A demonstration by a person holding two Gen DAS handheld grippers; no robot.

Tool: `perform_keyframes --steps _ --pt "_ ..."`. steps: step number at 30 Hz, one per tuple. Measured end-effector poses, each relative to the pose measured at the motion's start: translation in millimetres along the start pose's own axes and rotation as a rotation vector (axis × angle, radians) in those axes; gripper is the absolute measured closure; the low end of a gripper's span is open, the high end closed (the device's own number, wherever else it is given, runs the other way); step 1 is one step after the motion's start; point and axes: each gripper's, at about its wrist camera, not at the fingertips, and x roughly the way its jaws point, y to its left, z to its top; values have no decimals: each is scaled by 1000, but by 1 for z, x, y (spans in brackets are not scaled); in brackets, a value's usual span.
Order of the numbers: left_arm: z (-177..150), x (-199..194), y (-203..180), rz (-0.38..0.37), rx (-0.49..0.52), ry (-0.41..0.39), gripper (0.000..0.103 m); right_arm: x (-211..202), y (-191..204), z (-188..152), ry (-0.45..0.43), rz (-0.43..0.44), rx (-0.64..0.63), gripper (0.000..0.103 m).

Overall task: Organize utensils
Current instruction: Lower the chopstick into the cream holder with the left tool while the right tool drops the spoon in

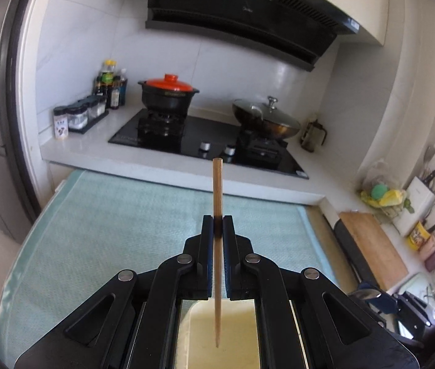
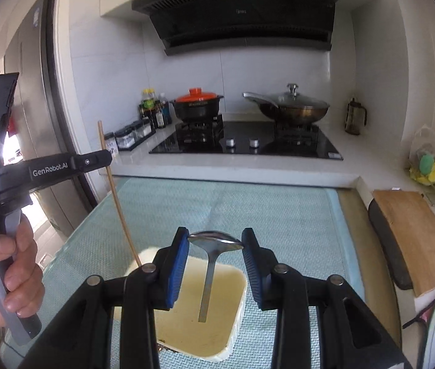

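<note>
Left gripper [image 1: 218,224] clamped on wooden chopstick [image 1: 217,190]; right gripper [image 2: 215,241] pinching metal spoon [image 2: 214,243] by its bowl, above cream tray [image 2: 239,279].

thin bare-wood chopstick [image 1: 217,190]: matt | shiny steel spoon [image 2: 215,241]: polished, glossy | pale green woven cloth mat [image 2: 278,215]: rough, textured | cream plastic rectangular tray [image 2: 232,276]: smooth | black glass hob [image 2: 248,147]: glossy

Bright daylight, fisheye-warped dark edges
</note>
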Motion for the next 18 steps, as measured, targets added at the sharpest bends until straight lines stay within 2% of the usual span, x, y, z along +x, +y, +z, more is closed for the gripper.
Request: perform_keyframes --steps 4,7,9,10,11,15,18 --pt "-19 29 4 24 8 66 99 40 -15 -13 85 -14 29 67" --pt "-31 36 2 37 36 99 97 52 -20 -21 121 -27 28 67" --pt "-34 35 2 48 39 112 83 51 -20 -23 119 -39 19 61" --pt "-35 33 3 53 39 113 66 49 -20 -22 112 -43 18 53" --pt "-35 29 3 61 39 107 54 43 -20 -21 101 -43 21 50" --pt "-35 -9 7 55 66 71 47 8 -19 -13 57 -42 24 50" --pt "-40 -53 17 48 91 41 35 -34 -12 -16 10 -54 -16 49"
